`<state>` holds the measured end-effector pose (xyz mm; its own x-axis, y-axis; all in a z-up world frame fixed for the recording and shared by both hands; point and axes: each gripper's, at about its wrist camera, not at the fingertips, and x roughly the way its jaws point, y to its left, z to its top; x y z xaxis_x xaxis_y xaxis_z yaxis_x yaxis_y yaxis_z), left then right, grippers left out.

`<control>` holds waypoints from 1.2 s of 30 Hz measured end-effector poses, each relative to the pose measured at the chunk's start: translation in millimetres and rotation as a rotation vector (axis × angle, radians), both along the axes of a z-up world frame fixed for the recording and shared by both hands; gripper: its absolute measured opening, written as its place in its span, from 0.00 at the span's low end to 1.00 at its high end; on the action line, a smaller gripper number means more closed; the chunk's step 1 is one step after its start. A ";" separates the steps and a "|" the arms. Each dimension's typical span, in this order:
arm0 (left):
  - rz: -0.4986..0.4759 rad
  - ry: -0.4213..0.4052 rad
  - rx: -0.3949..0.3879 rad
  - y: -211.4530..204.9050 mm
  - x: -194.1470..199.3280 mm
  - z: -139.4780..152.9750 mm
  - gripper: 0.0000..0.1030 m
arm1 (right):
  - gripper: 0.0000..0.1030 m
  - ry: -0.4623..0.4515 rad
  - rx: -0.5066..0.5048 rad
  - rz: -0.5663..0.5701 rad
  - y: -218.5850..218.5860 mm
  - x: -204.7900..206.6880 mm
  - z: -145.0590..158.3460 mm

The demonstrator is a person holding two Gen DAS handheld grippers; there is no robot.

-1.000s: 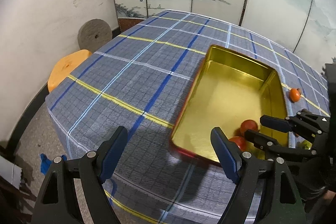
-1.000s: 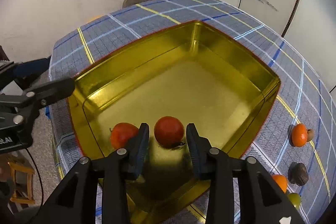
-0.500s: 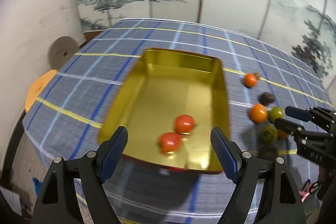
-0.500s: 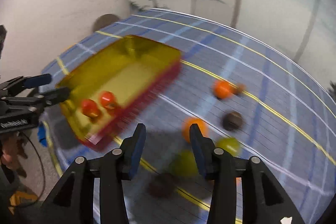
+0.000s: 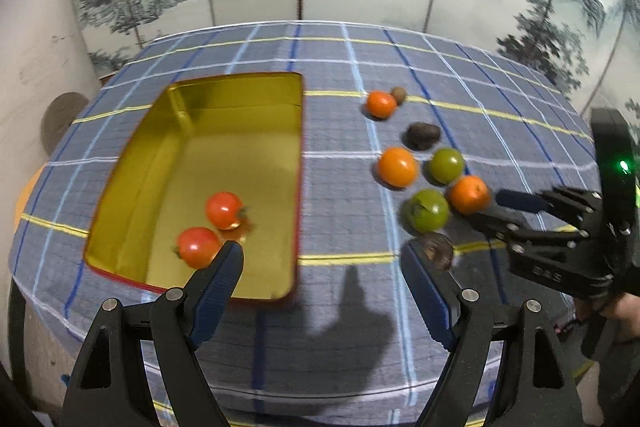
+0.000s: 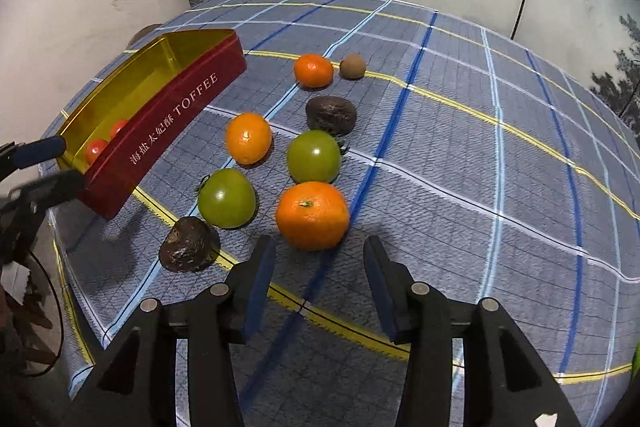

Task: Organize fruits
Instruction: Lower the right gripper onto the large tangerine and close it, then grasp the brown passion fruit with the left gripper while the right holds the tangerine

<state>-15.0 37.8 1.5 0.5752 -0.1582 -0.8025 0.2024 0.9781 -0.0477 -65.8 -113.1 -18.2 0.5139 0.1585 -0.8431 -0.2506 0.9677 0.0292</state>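
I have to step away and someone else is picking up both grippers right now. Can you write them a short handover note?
Left gripper: open, empty, near the tin's front edge.
Right gripper: empty, jaws opening, pointed at the nearest orange; not touching it.
Done: two red tomatoes lie in the tin.
Left on the cloth beside the tin: three oranges, two green tomatoes, two dark wrinkled fruits, one small brown fruit.
Likely next: the nearest orange.
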 end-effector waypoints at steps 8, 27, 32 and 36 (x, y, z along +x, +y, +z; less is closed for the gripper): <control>-0.048 0.031 0.001 -15.7 -0.4 -10.8 0.79 | 0.43 -0.004 -0.001 0.010 5.5 12.5 -9.9; -0.092 0.008 0.033 -39.8 -2.9 -9.6 0.80 | 0.37 -0.012 -0.004 -0.071 -23.0 12.7 -15.0; -0.127 0.042 0.010 -53.7 2.4 -15.7 0.80 | 0.37 -0.007 -0.005 -0.125 -46.2 11.2 -14.3; -0.143 0.088 -0.014 -62.9 10.5 -25.0 0.80 | 0.37 -0.007 -0.004 -0.158 -59.8 9.7 -14.3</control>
